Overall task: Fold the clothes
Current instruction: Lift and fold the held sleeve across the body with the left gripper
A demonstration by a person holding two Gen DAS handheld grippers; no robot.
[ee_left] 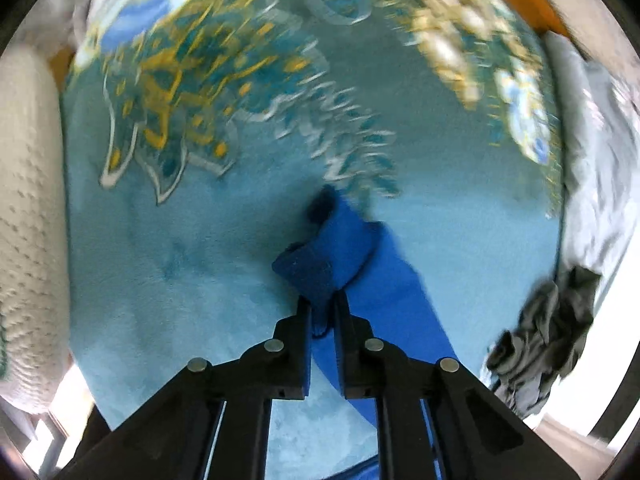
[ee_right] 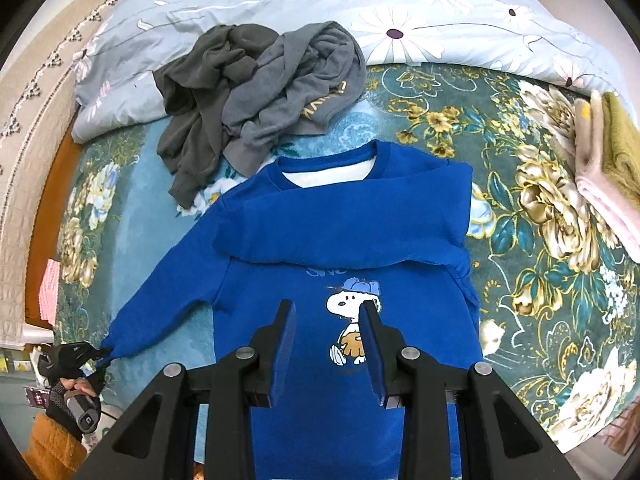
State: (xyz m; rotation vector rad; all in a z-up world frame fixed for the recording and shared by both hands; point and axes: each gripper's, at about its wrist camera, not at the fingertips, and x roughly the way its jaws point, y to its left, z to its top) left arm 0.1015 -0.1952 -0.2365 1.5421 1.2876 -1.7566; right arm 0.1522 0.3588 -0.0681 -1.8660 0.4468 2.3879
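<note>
Left wrist view: the left gripper (ee_left: 322, 312) is closed on the cuff (ee_left: 320, 276) of the blue sweatshirt (ee_left: 384, 304), the cloth bunched between its jaws. From the pinch, the sleeve trails away toward 5 o'clock over the teal floral blanket (ee_left: 168, 264). Holding the very end of the sleeve makes sense, I judge, for carrying it across the body as the next fold. Much of this view is smeared by motion, so the flower pattern toward 12 o'clock is hard to read. A white knitted cloth (ee_left: 28, 208) at 9 o'clock and a grey garment (ee_left: 548, 332) at 4 o'clock are both cut by the lens edge, and the sweatshirt's body is out of frame.

Right wrist view: the right gripper (ee_right: 328, 344) hovers with its jaws apart and nothing between them, above the chest print of the sweatshirt, which lies flat, front up, at the centre of the blanket. One sleeve is already laid across the chest; the other stretches toward 8 o'clock, where the left gripper pinches its cuff. A heap of grey clothes (ee_right: 256, 92) waits at 11 o'clock, partly on a daisy-print quilt (ee_right: 400, 12), and folded towels (ee_right: 608, 168) sit at 3 o'clock. The gripper hides the sweatshirt's hem, and lettering above the print is tucked under the folded sleeve.
</note>
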